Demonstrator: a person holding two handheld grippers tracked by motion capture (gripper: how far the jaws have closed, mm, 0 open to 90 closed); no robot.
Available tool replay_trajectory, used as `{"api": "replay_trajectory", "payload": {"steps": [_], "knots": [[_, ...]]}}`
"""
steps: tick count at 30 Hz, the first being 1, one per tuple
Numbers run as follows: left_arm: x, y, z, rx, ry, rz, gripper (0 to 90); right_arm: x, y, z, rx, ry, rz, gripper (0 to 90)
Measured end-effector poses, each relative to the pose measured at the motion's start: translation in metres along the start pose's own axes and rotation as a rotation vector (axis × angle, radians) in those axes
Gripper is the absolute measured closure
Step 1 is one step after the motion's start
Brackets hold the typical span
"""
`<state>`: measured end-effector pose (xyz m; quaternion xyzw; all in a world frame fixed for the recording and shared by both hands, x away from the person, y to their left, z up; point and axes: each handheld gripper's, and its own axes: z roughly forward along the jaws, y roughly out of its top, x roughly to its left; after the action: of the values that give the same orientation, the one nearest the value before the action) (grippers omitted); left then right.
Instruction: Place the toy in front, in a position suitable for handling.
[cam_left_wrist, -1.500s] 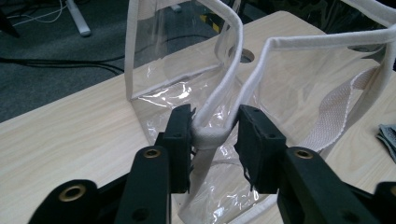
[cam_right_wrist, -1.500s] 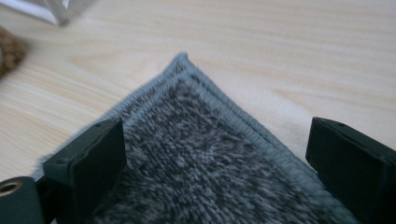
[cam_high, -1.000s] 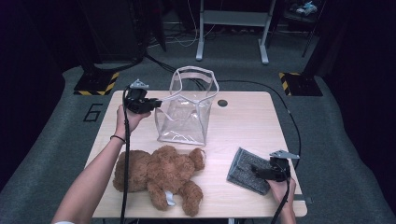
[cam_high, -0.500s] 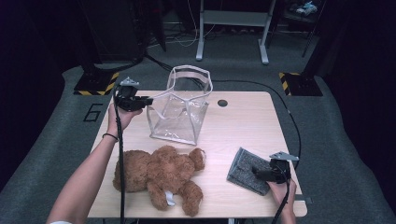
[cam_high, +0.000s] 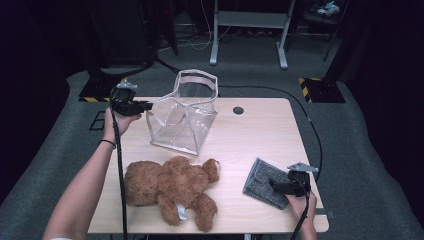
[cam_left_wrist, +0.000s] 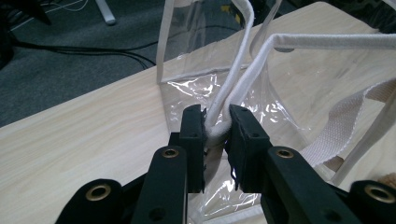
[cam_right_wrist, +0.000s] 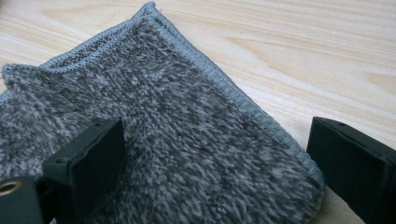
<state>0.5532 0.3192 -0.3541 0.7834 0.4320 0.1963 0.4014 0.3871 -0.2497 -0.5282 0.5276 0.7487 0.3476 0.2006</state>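
A clear plastic bag (cam_high: 182, 117) with white trim stands at the table's back middle. My left gripper (cam_high: 145, 106) is shut on the bag's white rim cord (cam_left_wrist: 218, 133) at its left side, pulling the bag leftward. A brown teddy bear (cam_high: 172, 187) lies on its back at the front left. A grey fuzzy cloth (cam_high: 262, 182) lies flat at the front right. My right gripper (cam_high: 276, 186) rests over the cloth's near corner, jaws open with the cloth (cam_right_wrist: 177, 154) under and between them.
The wooden table (cam_high: 250, 135) has a dark grommet hole (cam_high: 238, 110) at the back. Cables trail from both grippers. A metal stand (cam_high: 247, 30) and dark floor lie beyond the table.
My left gripper has moved left and slightly away with the bag's rim in it, tilting and stretching the bag that way. The right gripper has stayed on the cloth.
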Motion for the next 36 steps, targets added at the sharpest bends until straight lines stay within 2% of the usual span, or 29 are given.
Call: {"api": "replay_trajectory", "payload": {"steps": [2, 6, 8, 9, 10, 13, 20, 23, 27, 34, 36], "knots": [[0.002, 0.000, -0.001, 0.007, 0.001, -0.003, 76.5, 0.000, 0.000, 0.000, -0.001, -0.001, -0.007, 4.4], [0.001, -0.002, 0.000, -0.013, 0.010, -0.027, 73.8, 0.000, 0.000, 0.000, 0.000, -0.003, -0.008, 4.4], [-0.001, -0.003, -0.001, -0.034, 0.000, -0.060, 68.3, 0.000, 0.000, 0.000, -0.001, -0.005, -0.007, 4.4], [-0.003, -0.002, -0.002, -0.032, 0.007, -0.080, 61.4, 0.000, 0.000, 0.000, -0.002, -0.006, -0.010, 4.4], [-0.004, -0.002, -0.002, -0.032, 0.005, -0.088, 53.3, 0.000, 0.000, 0.000, -0.001, -0.007, -0.011, 4.4], [-0.010, 0.000, -0.008, -0.040, -0.003, -0.104, 40.2, 0.000, 0.000, 0.000, -0.001, -0.007, -0.009, 4.5], [-0.029, 0.007, -0.015, -0.065, -0.012, -0.105, 26.9, 0.000, 0.000, 0.000, -0.001, -0.007, -0.009, 4.5], [-0.037, 0.009, -0.017, -0.078, -0.013, -0.118, 21.6, 0.000, 0.000, 0.000, -0.002, -0.008, -0.008, 4.5], [-0.049, 0.015, -0.018, -0.079, -0.024, -0.081, 19.2, 0.000, 0.000, 0.000, -0.001, -0.008, -0.009, 4.5], [-0.069, 0.024, -0.013, -0.084, -0.055, -0.056, 17.6, 0.000, 0.000, 0.000, 0.000, -0.008, -0.009, 4.5], [-0.075, 0.026, -0.010, -0.064, -0.065, -0.036, 17.6, 0.000, 0.000, 0.000, -0.001, -0.008, -0.010, 4.5]]}}
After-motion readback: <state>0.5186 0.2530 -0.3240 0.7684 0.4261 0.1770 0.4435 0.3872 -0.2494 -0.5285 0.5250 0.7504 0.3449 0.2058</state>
